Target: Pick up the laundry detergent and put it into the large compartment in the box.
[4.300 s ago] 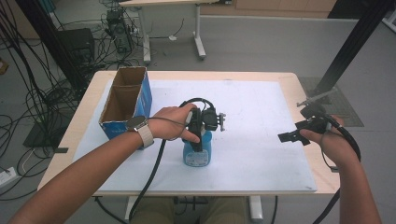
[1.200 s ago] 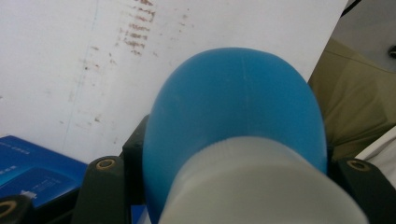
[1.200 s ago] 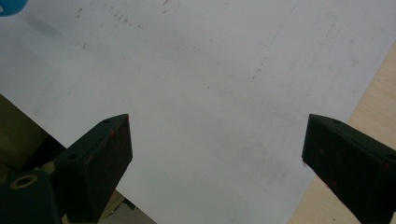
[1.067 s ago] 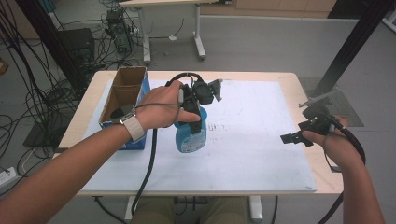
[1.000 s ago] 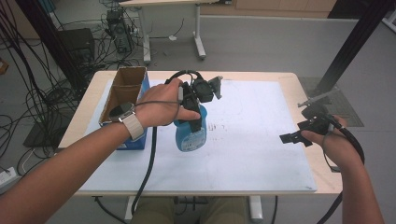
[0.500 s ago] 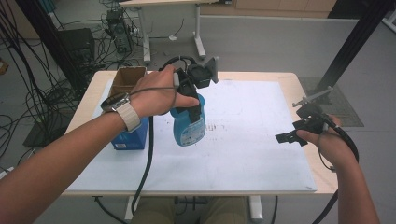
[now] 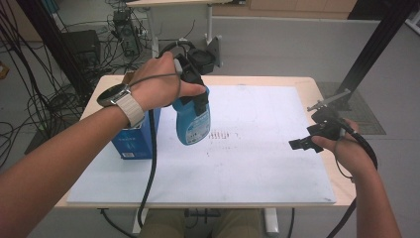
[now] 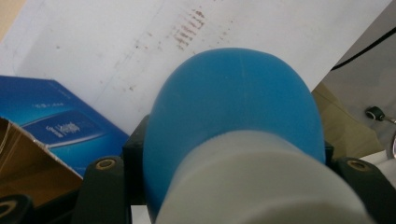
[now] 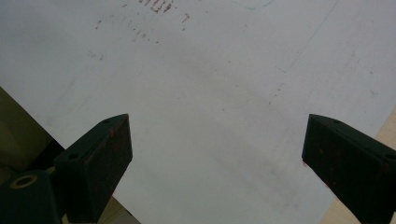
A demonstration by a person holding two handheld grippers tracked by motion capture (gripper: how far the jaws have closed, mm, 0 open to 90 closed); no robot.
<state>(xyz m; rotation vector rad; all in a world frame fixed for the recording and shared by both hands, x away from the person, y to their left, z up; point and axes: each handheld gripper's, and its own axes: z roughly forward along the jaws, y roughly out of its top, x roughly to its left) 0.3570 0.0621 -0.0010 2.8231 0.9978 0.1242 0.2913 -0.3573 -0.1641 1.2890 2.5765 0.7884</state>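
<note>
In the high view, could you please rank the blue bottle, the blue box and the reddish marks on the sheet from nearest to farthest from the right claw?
From the right claw, at the table's right side:
1. Reddish marks, mid-sheet.
2. Blue bottle, held up in the left claw.
3. Blue box, far left.

The blue bottle [image 8: 233,126], seemingly clamped between black jaws, hangs above the blue box [image 8: 56,123].
</note>
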